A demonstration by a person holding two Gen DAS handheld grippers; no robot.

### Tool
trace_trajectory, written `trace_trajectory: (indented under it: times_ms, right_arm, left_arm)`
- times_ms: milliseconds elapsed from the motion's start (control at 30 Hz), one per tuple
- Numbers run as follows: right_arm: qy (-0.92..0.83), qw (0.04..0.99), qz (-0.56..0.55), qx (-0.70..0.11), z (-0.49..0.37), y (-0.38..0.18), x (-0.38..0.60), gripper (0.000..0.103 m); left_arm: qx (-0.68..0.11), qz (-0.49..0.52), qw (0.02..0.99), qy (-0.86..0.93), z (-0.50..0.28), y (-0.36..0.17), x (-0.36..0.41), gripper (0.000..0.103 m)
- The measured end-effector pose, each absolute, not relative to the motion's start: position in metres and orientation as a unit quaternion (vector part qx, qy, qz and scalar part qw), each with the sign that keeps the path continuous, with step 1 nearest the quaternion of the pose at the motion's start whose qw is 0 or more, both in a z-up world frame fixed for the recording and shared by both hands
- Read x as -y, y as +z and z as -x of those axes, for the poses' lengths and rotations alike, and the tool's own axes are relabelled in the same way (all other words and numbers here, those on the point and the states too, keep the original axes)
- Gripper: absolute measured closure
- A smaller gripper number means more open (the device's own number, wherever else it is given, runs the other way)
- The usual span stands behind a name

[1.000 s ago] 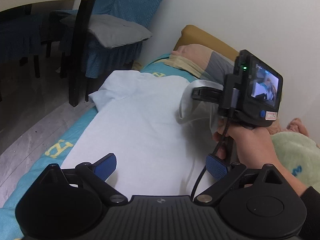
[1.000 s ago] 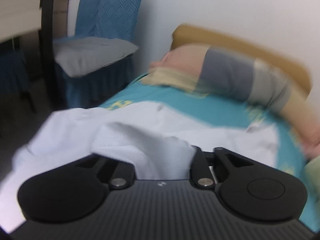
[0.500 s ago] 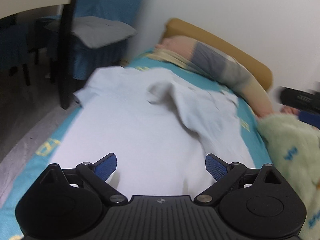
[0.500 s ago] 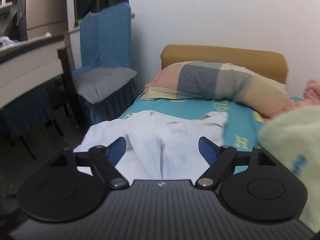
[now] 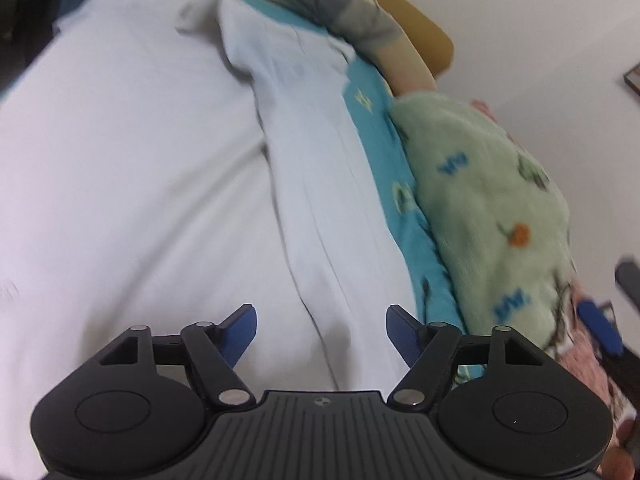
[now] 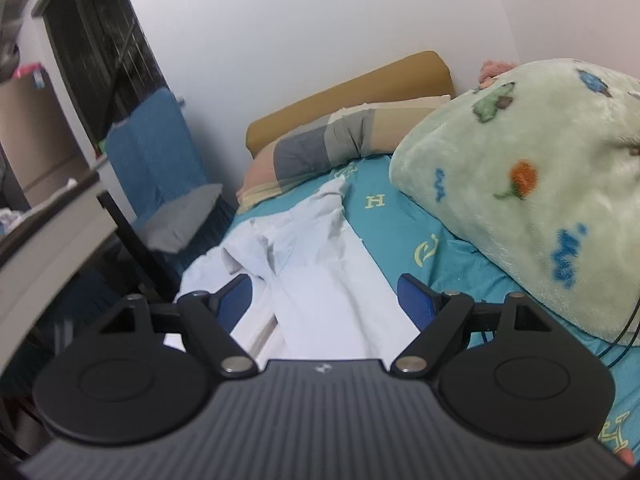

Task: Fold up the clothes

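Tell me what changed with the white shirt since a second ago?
The right hand-held gripper let go of the white shirt it was pinching; it is open and pulled back now. That side of the shirt now lies folded over the middle. The left hand-held gripper stayed open and empty but tipped down closer over the shirt. The green blanket and pillow stayed put.

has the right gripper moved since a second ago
Yes. The right gripper has let go of the white shirt and drawn back, away from the headboard; its jaws are open.
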State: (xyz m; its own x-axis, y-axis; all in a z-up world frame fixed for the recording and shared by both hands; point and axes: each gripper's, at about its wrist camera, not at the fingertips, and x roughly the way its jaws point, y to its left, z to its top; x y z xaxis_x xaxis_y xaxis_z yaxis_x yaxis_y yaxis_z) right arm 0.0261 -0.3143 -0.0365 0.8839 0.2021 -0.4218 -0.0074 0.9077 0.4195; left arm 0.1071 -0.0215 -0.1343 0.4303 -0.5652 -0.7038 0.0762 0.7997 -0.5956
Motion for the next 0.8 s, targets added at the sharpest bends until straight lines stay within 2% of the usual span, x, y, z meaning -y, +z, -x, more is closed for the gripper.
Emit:
trace_trajectory:
  times_ms: [67,100,133,367,500,567,600,633,700,800]
  right_arm:
    - [0.056,0.945,-0.221,-0.236,-0.027,-0.040,0.322,0.022]
    - [0.056,0.943,-0.227,-0.237,-0.028,-0.042,0.326,0.022]
    - [0.057,0.941,-0.234,-0.238,-0.029,-0.043,0.330,0.022]
    - [0.054,0.926,-0.277,-0.252,-0.037,-0.058,0.352,0.022]
    - [0.046,0.921,-0.291,-0.255,-0.041,-0.065,0.359,0.022]
    - [0.038,0.923,-0.286,-0.253,-0.043,-0.066,0.359,0.022]
    - [0.033,0.926,-0.280,-0.252,-0.044,-0.067,0.359,0.022]
    - [0.028,0.928,-0.274,-0.251,-0.044,-0.067,0.358,0.022]
    - [0.026,0.927,-0.276,-0.252,-0.045,-0.068,0.359,0.022]
    - [0.023,0.926,-0.278,-0.255,-0.046,-0.070,0.361,0.022]
  left_arm:
    - [-0.516,0.256,0.786,-0.226,-0.098,-0.143,0.035,0.040]
    - [-0.527,0.268,0.773,-0.231,-0.096,-0.149,0.039,0.049]
    - [-0.537,0.279,0.760,-0.237,-0.094,-0.154,0.043,0.051]
    - [-0.590,0.274,0.718,-0.249,-0.092,-0.185,0.067,0.051]
    - [-0.595,0.269,0.713,-0.253,-0.096,-0.191,0.074,0.047]
    - [-0.596,0.268,0.712,-0.256,-0.097,-0.191,0.077,0.049]
    - [-0.598,0.263,0.711,-0.259,-0.097,-0.190,0.079,0.054]
    - [-0.601,0.261,0.709,-0.259,-0.097,-0.190,0.080,0.073]
    - [-0.608,0.258,0.705,-0.259,-0.099,-0.189,0.081,0.099]
    - [-0.615,0.254,0.700,-0.260,-0.101,-0.185,0.078,0.100]
